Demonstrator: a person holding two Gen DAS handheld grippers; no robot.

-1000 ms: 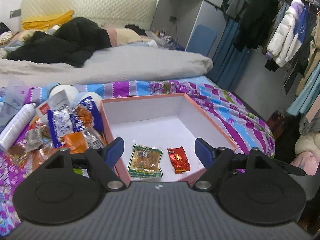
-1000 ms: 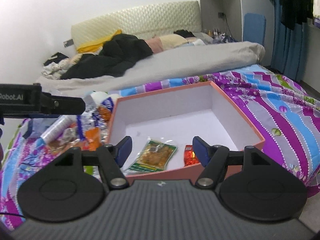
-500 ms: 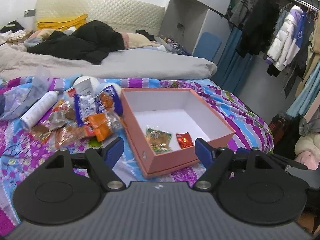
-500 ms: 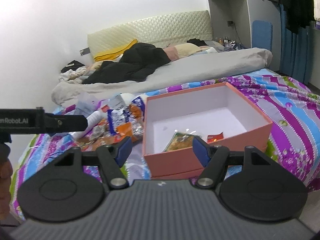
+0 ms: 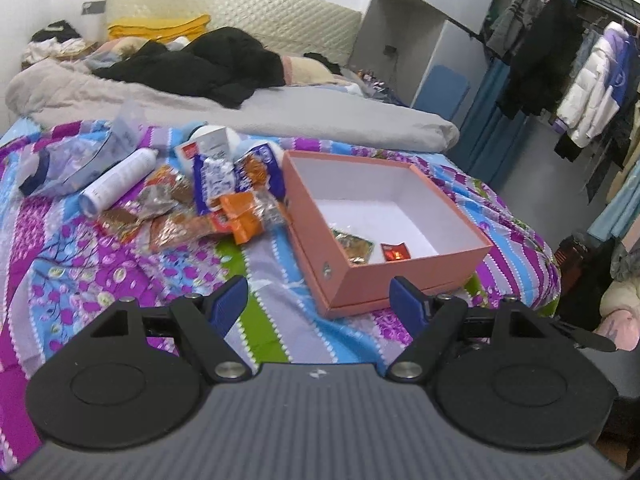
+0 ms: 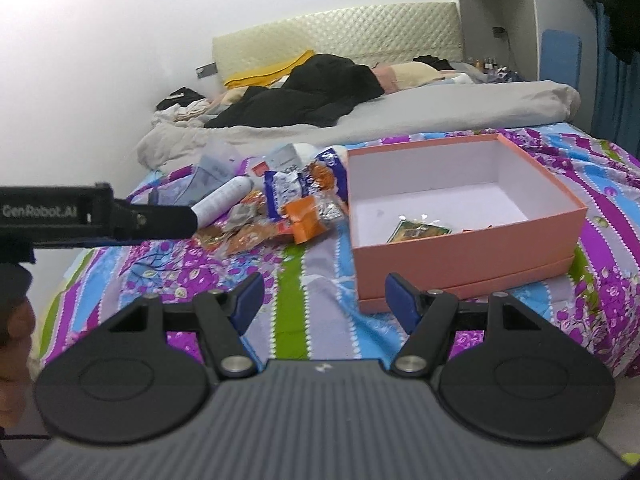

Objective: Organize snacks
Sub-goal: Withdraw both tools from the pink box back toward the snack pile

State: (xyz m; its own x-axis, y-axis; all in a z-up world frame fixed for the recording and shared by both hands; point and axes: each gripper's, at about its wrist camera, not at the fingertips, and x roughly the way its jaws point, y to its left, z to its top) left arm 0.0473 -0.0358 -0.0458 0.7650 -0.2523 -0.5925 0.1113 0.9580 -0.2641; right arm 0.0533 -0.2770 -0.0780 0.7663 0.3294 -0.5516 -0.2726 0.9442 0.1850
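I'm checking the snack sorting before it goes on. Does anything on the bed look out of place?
Yes. A white cylindrical spray bottle lies on its side at the edge of the loose pile of snack packets on the bedspread; it does not look like a snack. Only two packets lie in the salmon-pink cardboard box.

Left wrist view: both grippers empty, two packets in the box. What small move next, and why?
Probably swing the open left gripper left toward the snack pile and take the near orange packet. The pink box holds only two packets, and the pile lies loose beside it.
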